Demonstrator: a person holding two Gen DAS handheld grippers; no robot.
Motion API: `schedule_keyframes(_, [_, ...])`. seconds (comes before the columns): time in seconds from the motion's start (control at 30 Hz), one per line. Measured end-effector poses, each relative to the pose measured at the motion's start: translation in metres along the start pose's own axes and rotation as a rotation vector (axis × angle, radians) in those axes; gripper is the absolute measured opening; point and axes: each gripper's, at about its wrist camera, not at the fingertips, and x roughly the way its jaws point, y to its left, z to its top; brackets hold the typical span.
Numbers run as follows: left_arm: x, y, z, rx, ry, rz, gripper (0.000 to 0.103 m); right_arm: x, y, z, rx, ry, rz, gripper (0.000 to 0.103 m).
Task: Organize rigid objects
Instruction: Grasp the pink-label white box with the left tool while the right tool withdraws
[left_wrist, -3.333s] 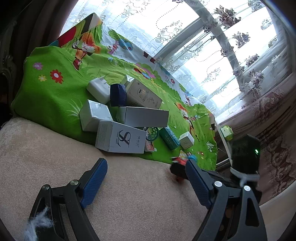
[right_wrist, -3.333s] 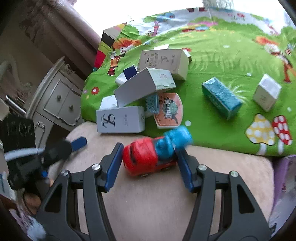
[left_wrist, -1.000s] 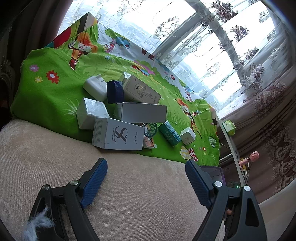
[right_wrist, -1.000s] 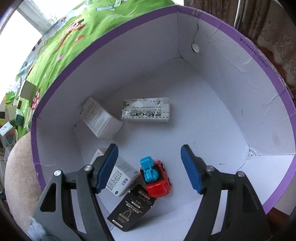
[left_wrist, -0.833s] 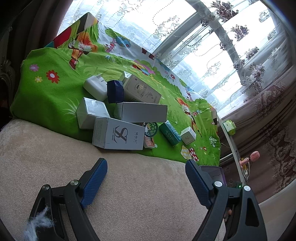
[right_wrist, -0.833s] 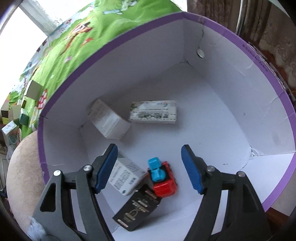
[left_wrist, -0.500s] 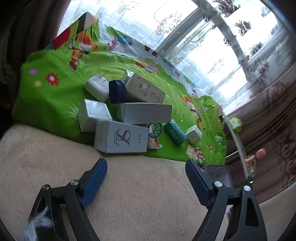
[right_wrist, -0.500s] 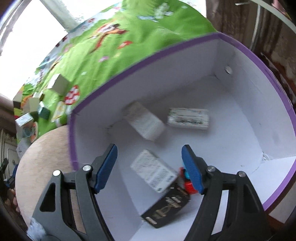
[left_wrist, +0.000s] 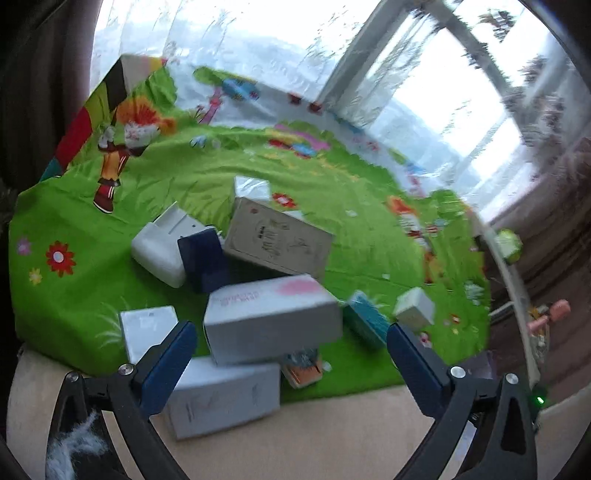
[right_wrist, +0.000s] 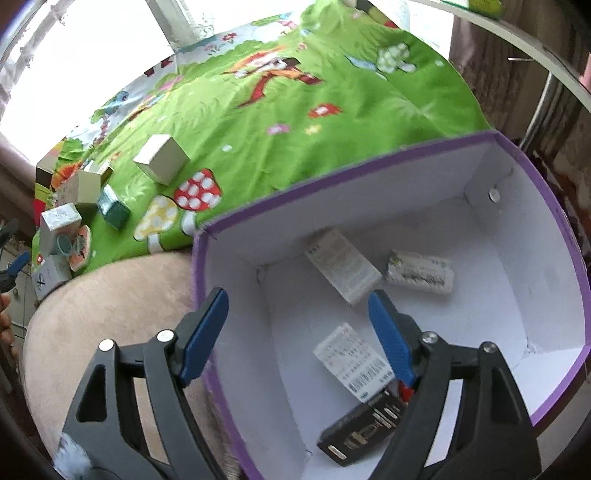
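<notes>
Hovering over the purple-rimmed box (right_wrist: 546, 206), right gripper (right_wrist: 297, 334) with fingers spread wide, gripping nothing, one finger outside the box's near wall, the other inside. Lying on the box's floor: four cartons and a sliver of red toy car (right_wrist: 406, 392). Facing a heap of boxes (left_wrist: 271, 319) on the green mat (left_wrist: 343, 192) beyond that box, left gripper (left_wrist: 288, 354), likewise wide and empty.

One purple storage box (right_wrist: 388, 157) holding four cartons (right_wrist: 341, 271); one teal box (left_wrist: 365, 325); one navy box (left_wrist: 203, 258).
</notes>
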Motion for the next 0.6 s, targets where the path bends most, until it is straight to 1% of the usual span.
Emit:
schedule_keyframes(0.07, [0.014, 0.001, 0.007, -0.031, 0.043, 0.013, 0.103, -0.001, 0.009, 0.005, -0.015, -0.013, 0.009, 0.082])
schedule_keyframes(0.13, [0.024, 0.001, 0.010, -0.041, 0.082, 0.058, 0.103, -0.002, 0.020, 0.013, -0.035, -0.028, 0.016, 0.084])
schedule_keyframes(0.2, [0.033, 0.004, 0.012, -0.076, 0.121, 0.071, 0.103, -0.002, 0.033, 0.021, -0.053, -0.044, 0.024, 0.086])
schedule_keyframes(0.27, [0.039, 0.002, 0.013, -0.065, 0.146, 0.094, 0.103, -0.001, 0.045, 0.030, -0.069, -0.058, 0.036, 0.086])
schedule_keyframes(0.3, [0.043, 0.001, 0.012, -0.062, 0.163, 0.098, 0.103, 0.001, 0.051, 0.034, -0.075, -0.061, 0.043, 0.086])
schedule_keyframes(0.33, [0.047, 0.003, 0.011, -0.077, 0.174, 0.088, 0.103, 0.004, 0.056, 0.037, -0.079, -0.062, 0.048, 0.086])
schedule_keyframes(0.37, [0.048, 0.004, 0.011, -0.080, 0.174, 0.083, 0.102, 0.008, 0.064, 0.040, -0.085, -0.060, 0.057, 0.086])
schedule_keyframes(0.4, [0.049, 0.004, 0.012, -0.071, 0.168, 0.088, 0.093, 0.011, 0.068, 0.043, -0.088, -0.057, 0.063, 0.086])
schedule_keyframes(0.53, [0.041, -0.005, 0.007, -0.018, 0.140, 0.086, 0.093, 0.018, 0.086, 0.049, -0.110, -0.054, 0.082, 0.086])
schedule_keyframes(0.6, [0.035, -0.014, 0.005, 0.017, 0.109, 0.079, 0.093, 0.023, 0.090, 0.052, -0.111, -0.051, 0.086, 0.086])
